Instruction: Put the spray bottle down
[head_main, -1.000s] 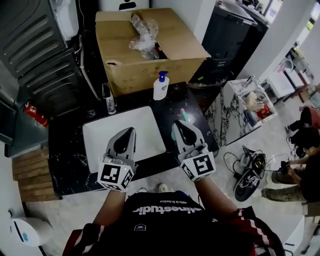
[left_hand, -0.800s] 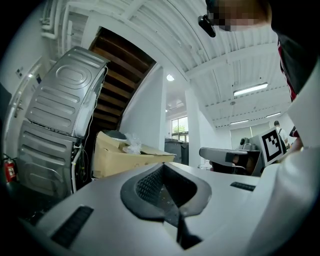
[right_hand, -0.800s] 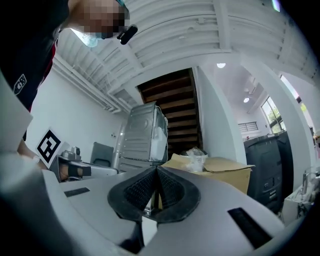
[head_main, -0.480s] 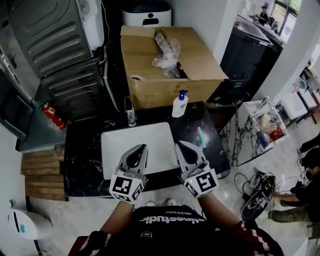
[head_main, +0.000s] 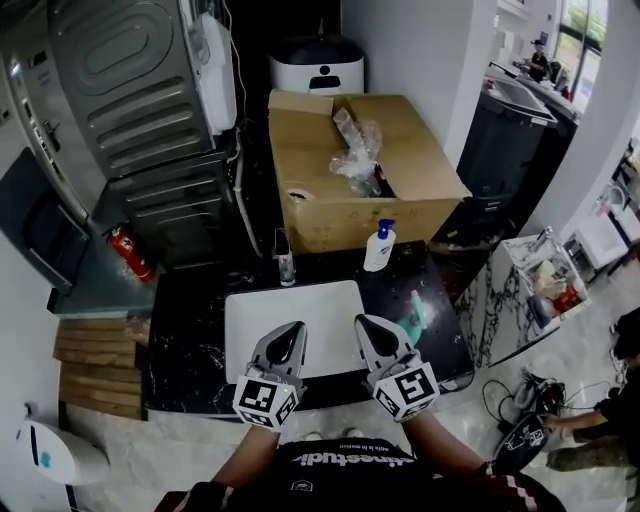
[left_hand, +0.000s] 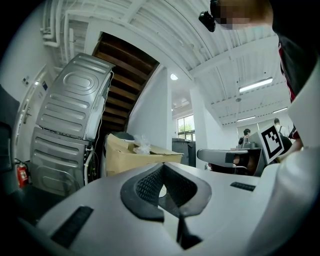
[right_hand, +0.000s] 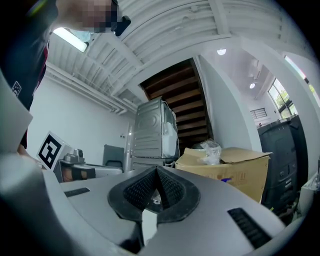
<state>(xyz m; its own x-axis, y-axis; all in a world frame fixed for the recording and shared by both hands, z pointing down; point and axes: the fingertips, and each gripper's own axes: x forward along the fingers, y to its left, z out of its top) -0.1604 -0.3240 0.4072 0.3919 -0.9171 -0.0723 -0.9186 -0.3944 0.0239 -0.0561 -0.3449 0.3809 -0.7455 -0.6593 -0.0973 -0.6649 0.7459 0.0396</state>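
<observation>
- Left gripper (head_main: 288, 335) is hanging over the sink (head_main: 243, 318), jaws together, empty.
- Right gripper (head_main: 370, 328) is hanging alongside, jaws closed, empty.
- Bottle (head_main: 379, 248) is standing upright on the counter (head_main: 185, 325), by the box (head_main: 420, 190).

Teal spray bottle (head_main: 413, 308) flat on counter (head_main: 190, 340)

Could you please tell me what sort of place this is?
Likely a laundry or utility corner: a white sink in a dark counter, a pump bottle behind it, a grey appliance alongside.
</observation>
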